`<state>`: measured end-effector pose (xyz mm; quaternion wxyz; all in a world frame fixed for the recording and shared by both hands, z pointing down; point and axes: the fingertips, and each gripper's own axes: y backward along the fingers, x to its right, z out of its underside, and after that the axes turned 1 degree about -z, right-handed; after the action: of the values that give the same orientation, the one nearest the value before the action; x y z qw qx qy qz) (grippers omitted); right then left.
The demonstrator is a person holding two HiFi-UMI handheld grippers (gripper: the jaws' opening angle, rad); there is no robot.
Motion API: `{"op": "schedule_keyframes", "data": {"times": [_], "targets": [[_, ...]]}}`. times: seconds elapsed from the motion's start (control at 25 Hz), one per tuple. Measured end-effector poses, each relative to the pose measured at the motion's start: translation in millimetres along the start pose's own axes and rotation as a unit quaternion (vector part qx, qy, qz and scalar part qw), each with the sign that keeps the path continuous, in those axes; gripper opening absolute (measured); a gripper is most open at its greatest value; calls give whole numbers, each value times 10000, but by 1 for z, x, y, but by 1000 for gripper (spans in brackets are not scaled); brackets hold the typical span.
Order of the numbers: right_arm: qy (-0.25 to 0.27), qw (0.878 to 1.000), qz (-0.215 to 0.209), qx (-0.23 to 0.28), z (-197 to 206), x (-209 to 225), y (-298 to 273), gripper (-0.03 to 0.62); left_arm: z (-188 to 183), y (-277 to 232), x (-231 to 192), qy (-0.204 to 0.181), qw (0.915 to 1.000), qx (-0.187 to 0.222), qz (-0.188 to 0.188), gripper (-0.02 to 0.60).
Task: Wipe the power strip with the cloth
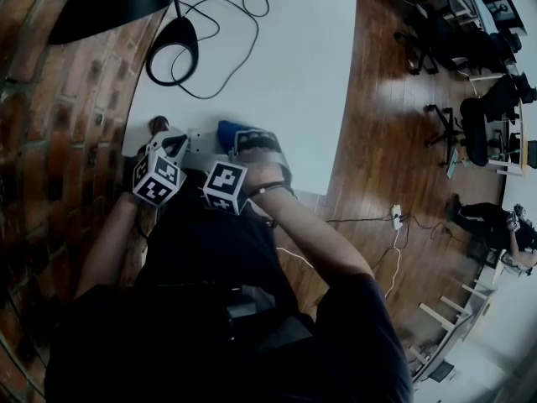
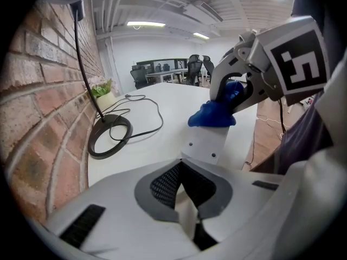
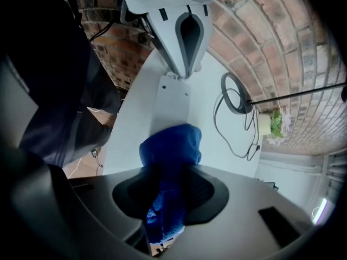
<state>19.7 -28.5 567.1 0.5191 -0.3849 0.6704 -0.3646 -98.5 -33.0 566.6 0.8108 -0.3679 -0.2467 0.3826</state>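
Observation:
A white power strip (image 2: 209, 145) lies on the white table (image 1: 285, 74) near its front edge. My left gripper (image 2: 181, 199) is shut on the strip's near end, seen from the other side in the right gripper view (image 3: 184, 72). A blue cloth (image 3: 171, 145) sits bunched on the strip's (image 3: 172, 102) other end. My right gripper (image 3: 168, 199) is shut on the cloth and holds it against the strip. In the head view the two grippers (image 1: 180, 145) (image 1: 252, 141) stand close together, with the cloth (image 1: 228, 131) showing between them. The strip is mostly hidden there.
A black lamp base (image 1: 174, 50) with a looping black cable stands further back on the table by the brick wall (image 2: 38, 91). A small potted plant (image 2: 102, 91) sits at the far end. Wooden floor, office chairs (image 1: 478, 124) and another power strip (image 1: 396, 217) lie to the right.

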Motion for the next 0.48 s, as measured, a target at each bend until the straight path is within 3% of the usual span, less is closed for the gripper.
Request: {"op": "schedule_keyframes", "data": {"times": [0.48], "targets": [[-563,9936,-132,975,-53,5,21,110,1,-1,1,163,9997,80,133,2]]}}
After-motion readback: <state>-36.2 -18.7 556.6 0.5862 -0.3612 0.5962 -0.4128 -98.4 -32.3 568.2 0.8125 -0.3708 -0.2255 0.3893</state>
